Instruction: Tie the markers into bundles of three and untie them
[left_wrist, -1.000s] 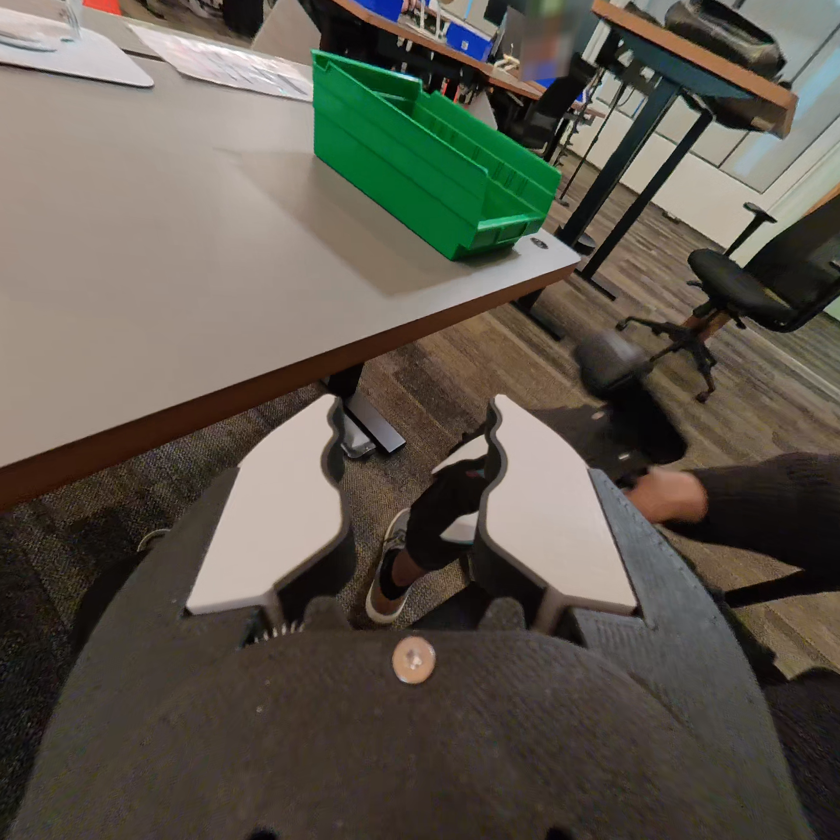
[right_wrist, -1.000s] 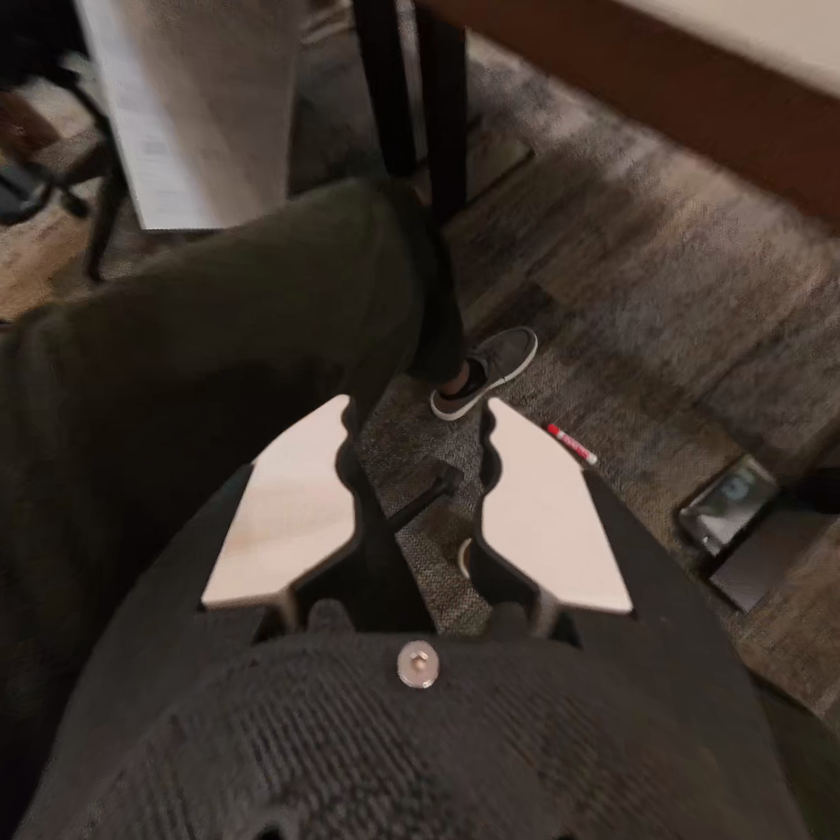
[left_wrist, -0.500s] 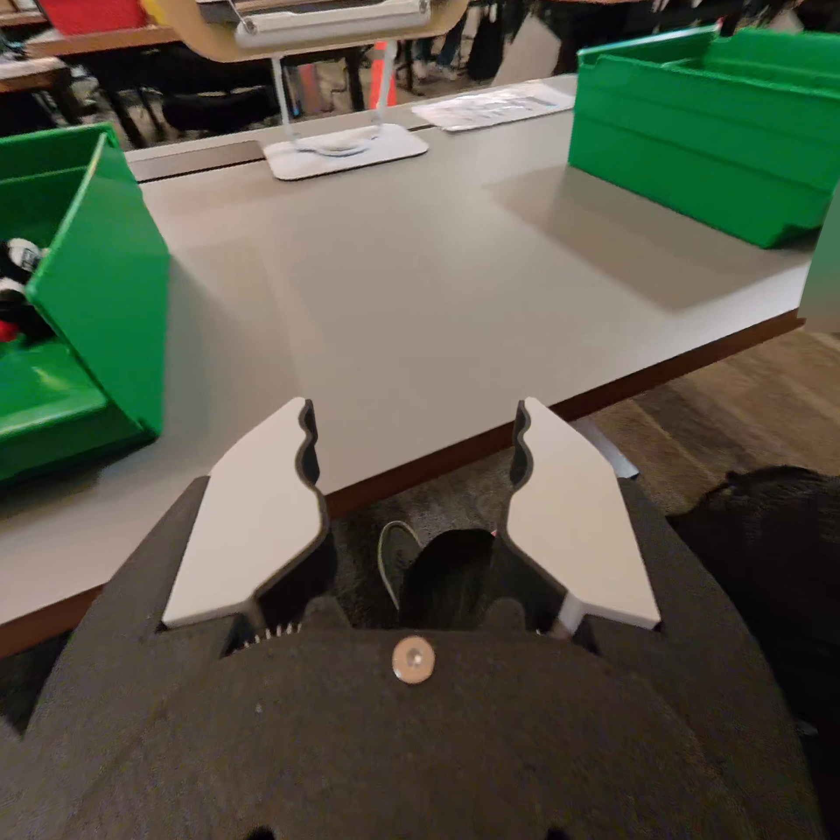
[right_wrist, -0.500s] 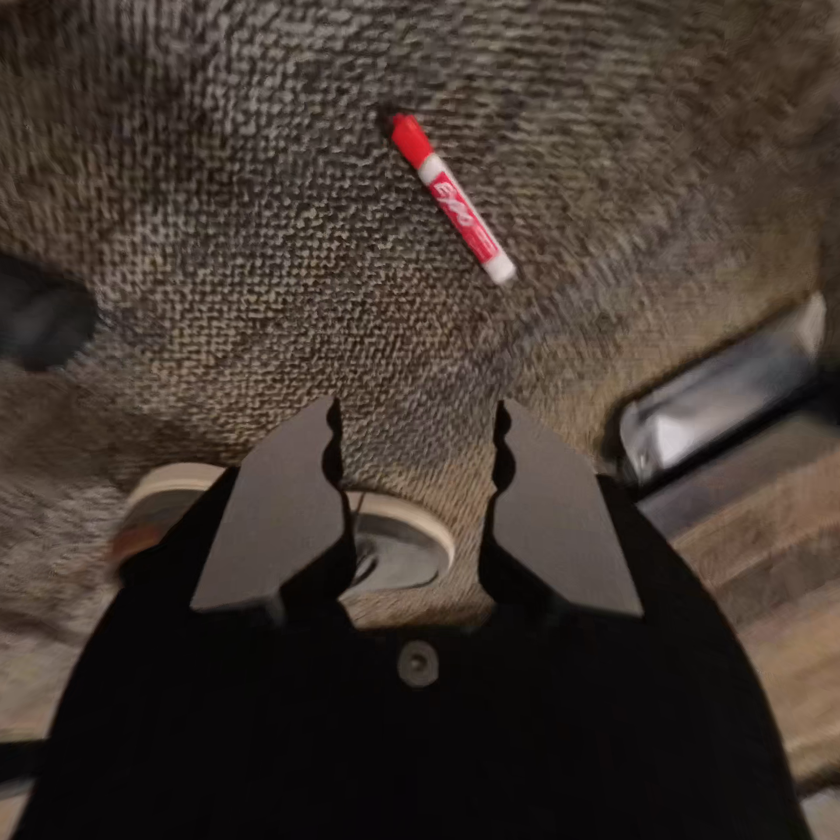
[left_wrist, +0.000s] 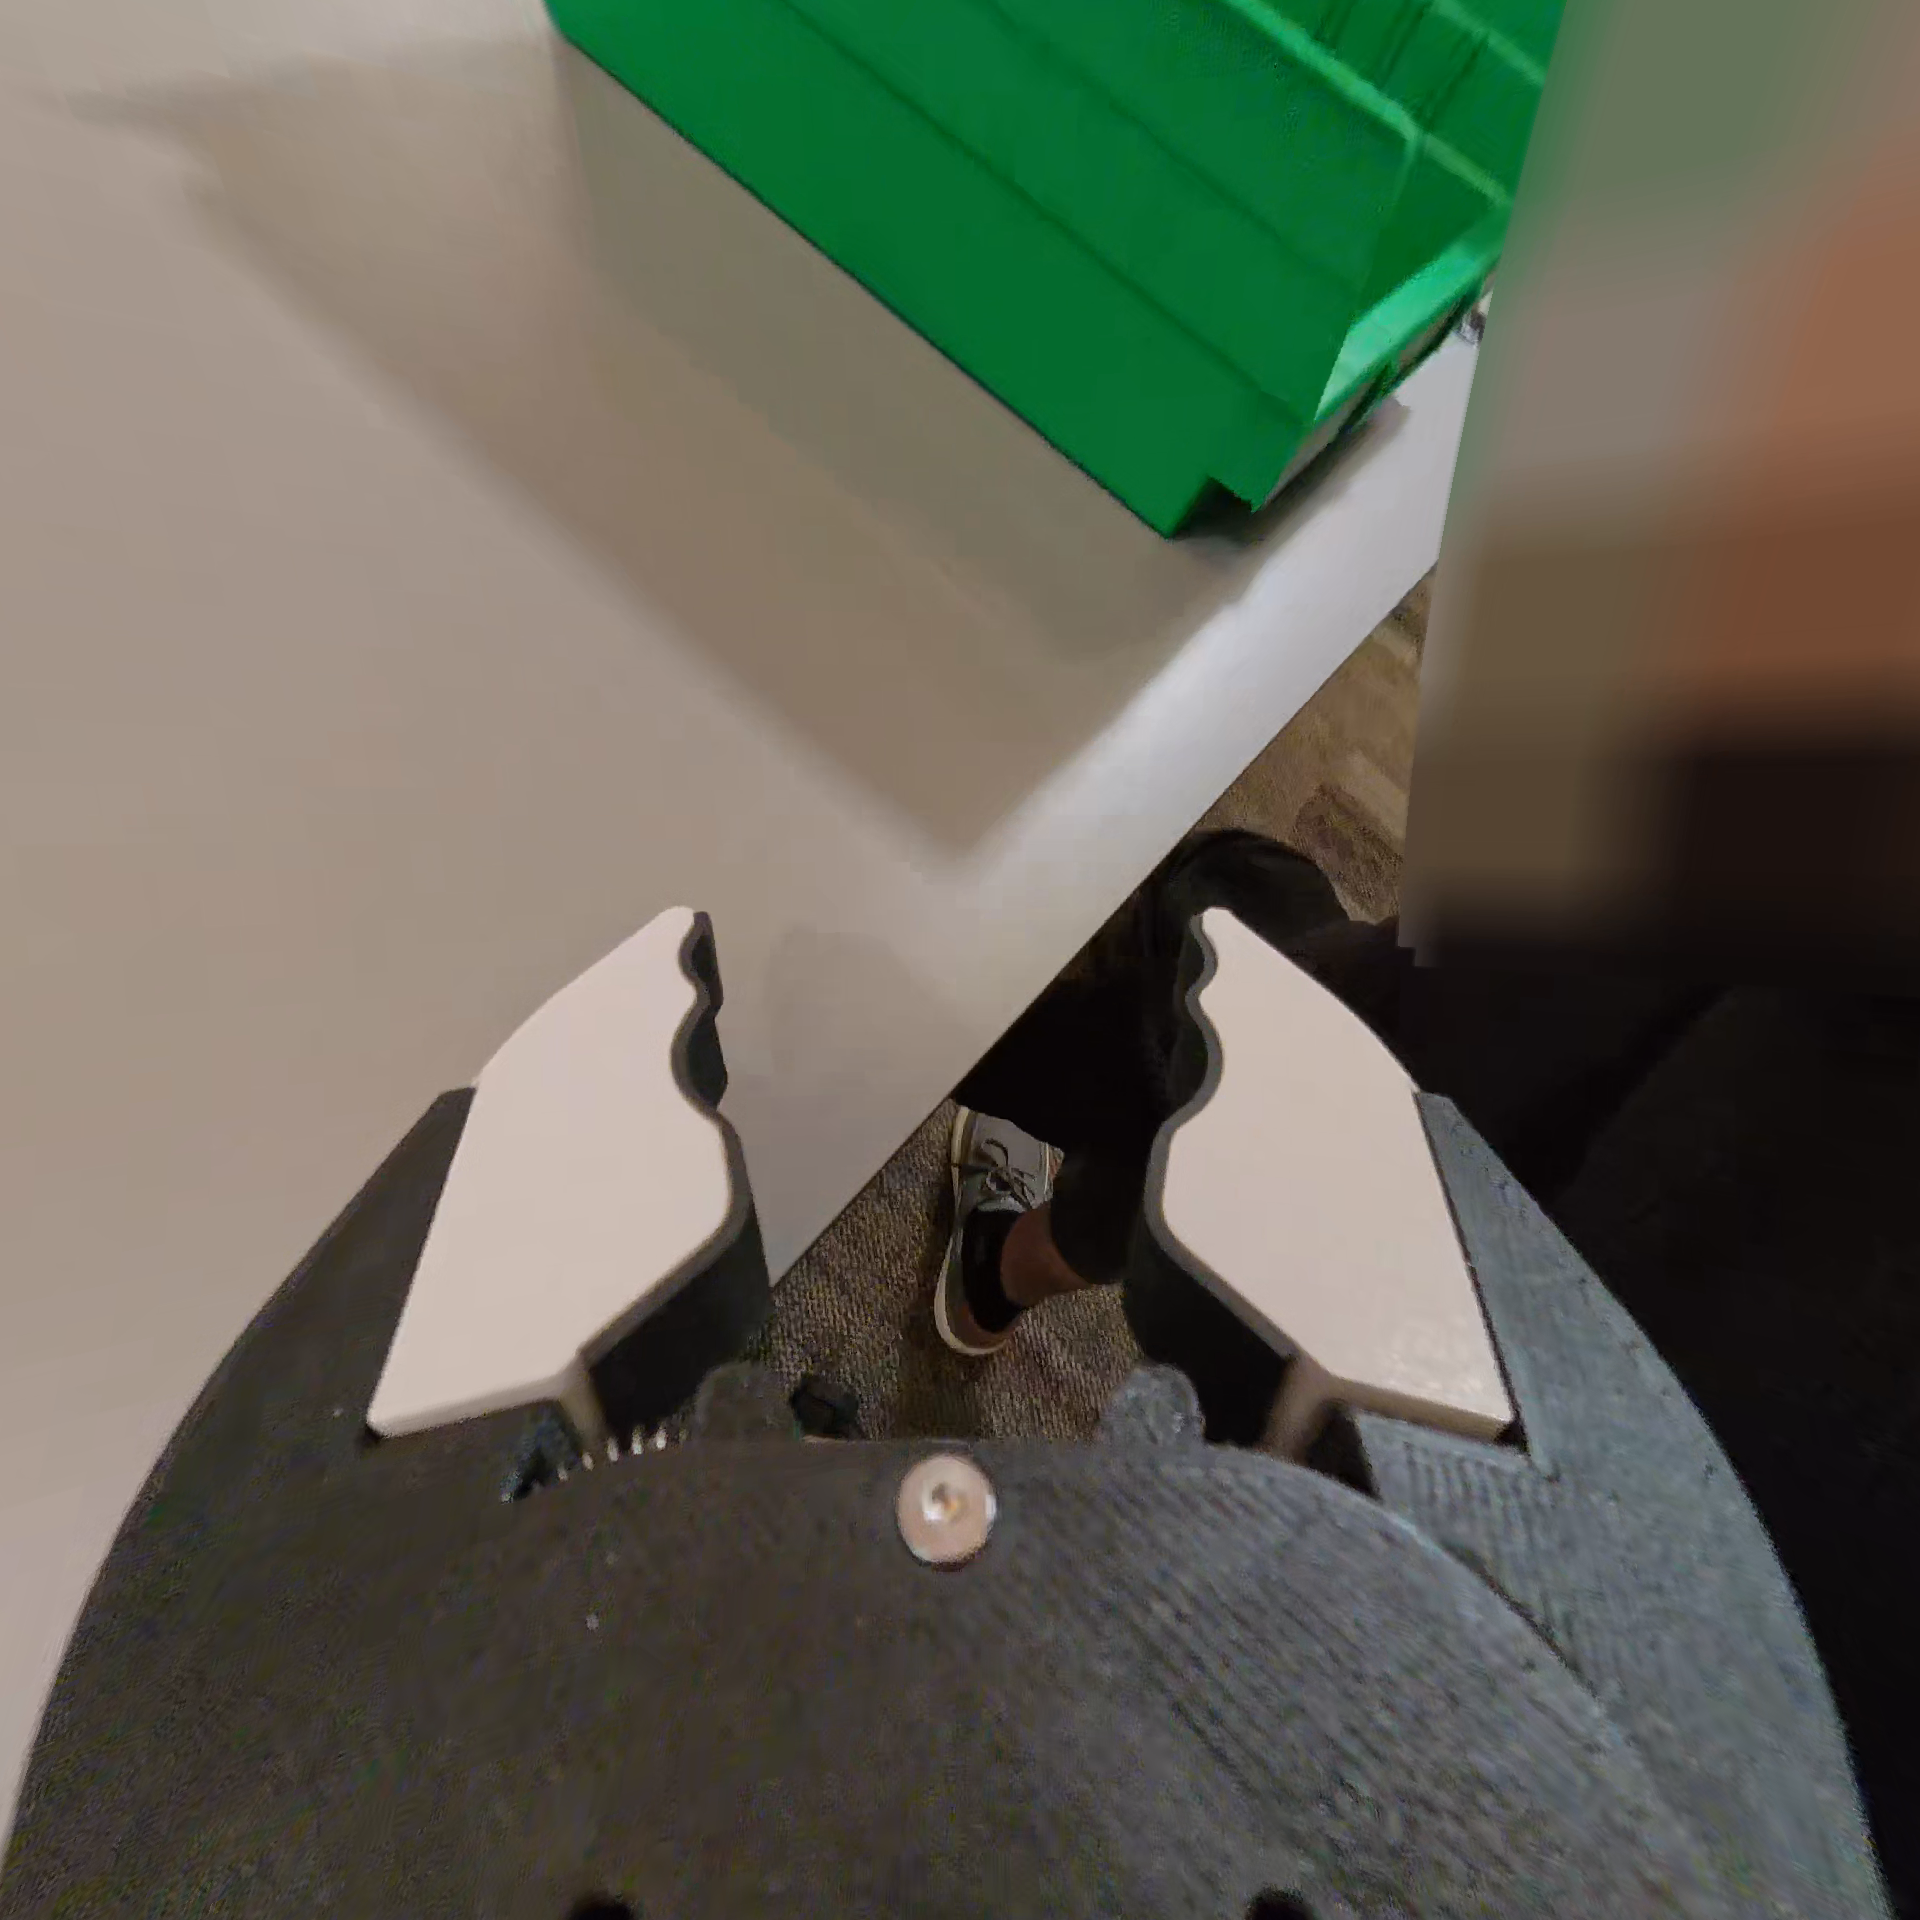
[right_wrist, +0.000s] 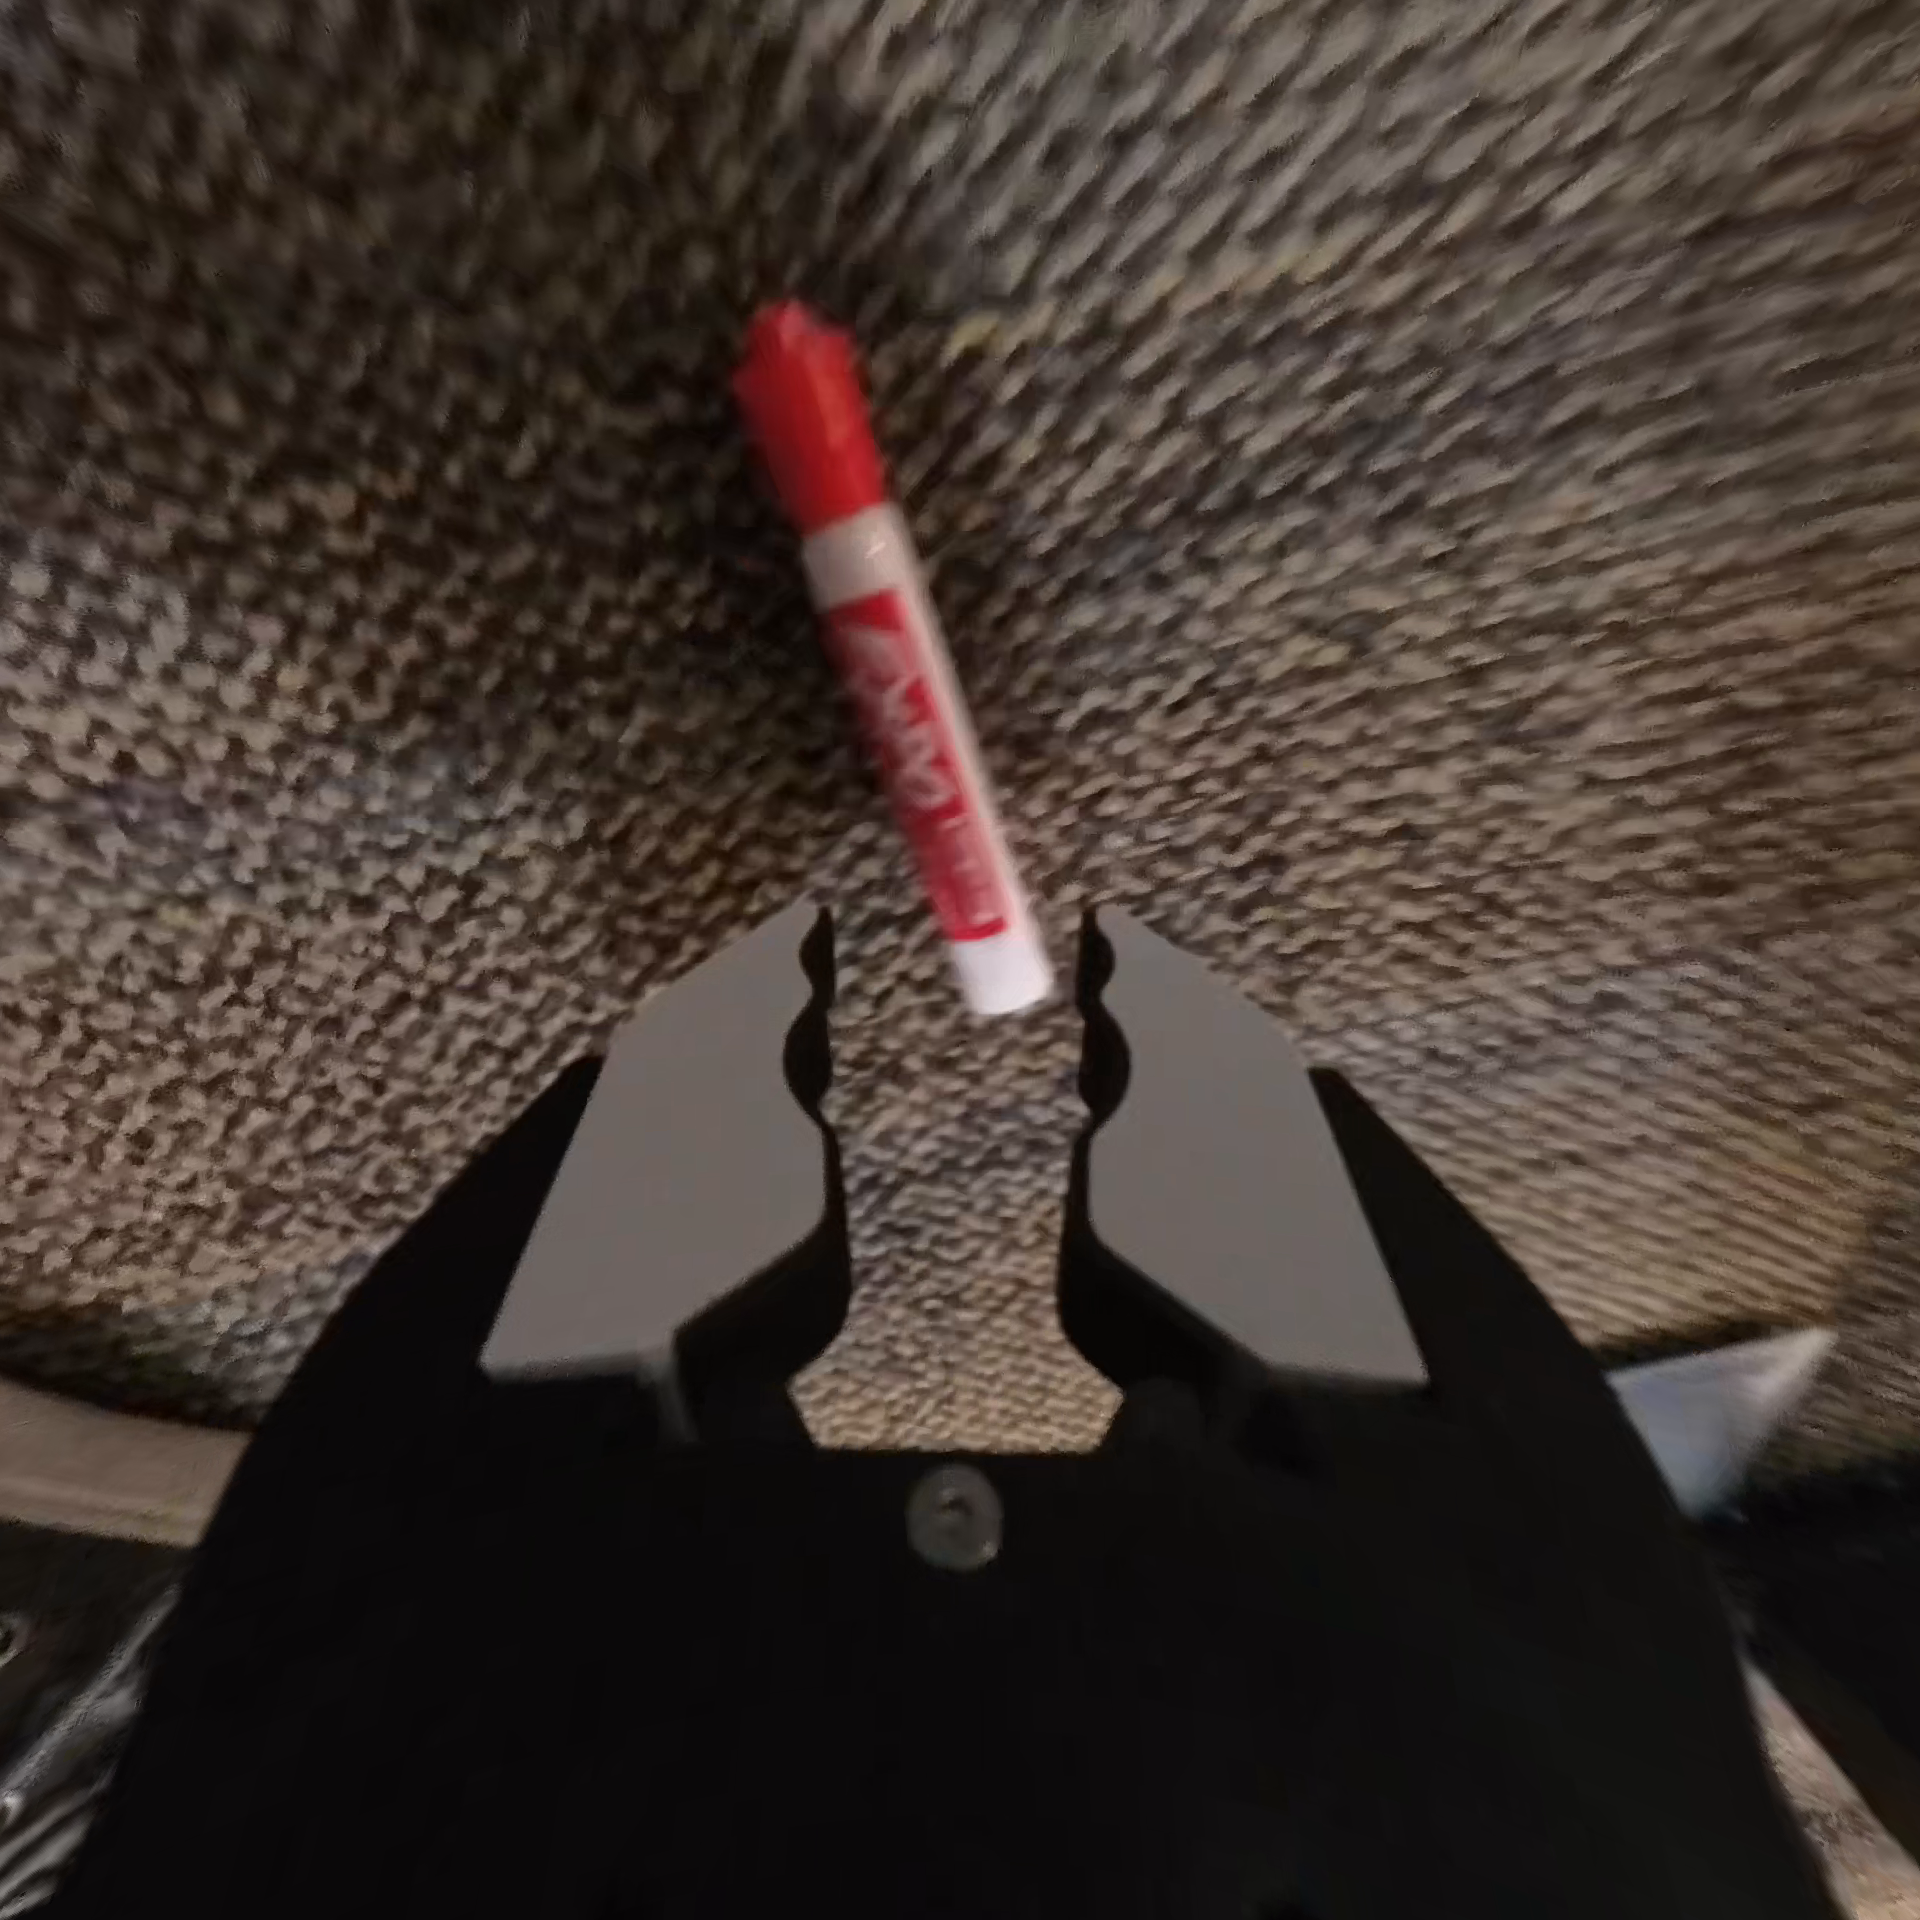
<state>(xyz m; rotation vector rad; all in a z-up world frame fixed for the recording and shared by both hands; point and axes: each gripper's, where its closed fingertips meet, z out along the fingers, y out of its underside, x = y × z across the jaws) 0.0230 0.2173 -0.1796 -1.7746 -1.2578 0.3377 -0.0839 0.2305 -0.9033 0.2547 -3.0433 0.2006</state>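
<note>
A red-capped marker with a red and white barrel lies on the speckled carpet. My right gripper is open and low over the carpet. The marker's white end lies between the fingertips, close to the right one, and nothing is gripped. My left gripper is open and empty above the front edge of a grey table. A green bin stands on the table near its right corner, well ahead of the left gripper.
Below the table edge a person's dark trouser leg and grey shoe stand on the carpet. A pale object shows at the right edge of the right wrist view. The tips of one gripper are about 75 cm away from the tips of the other. The speckled carpet sits 10 cm or so from the ends of my right fingers.
My right gripper has dropped closer to the carpet and moved up to the marker, whose white end now lies between the fingertips. My left gripper has swung right toward the table's corner and the right-hand green bin.
</note>
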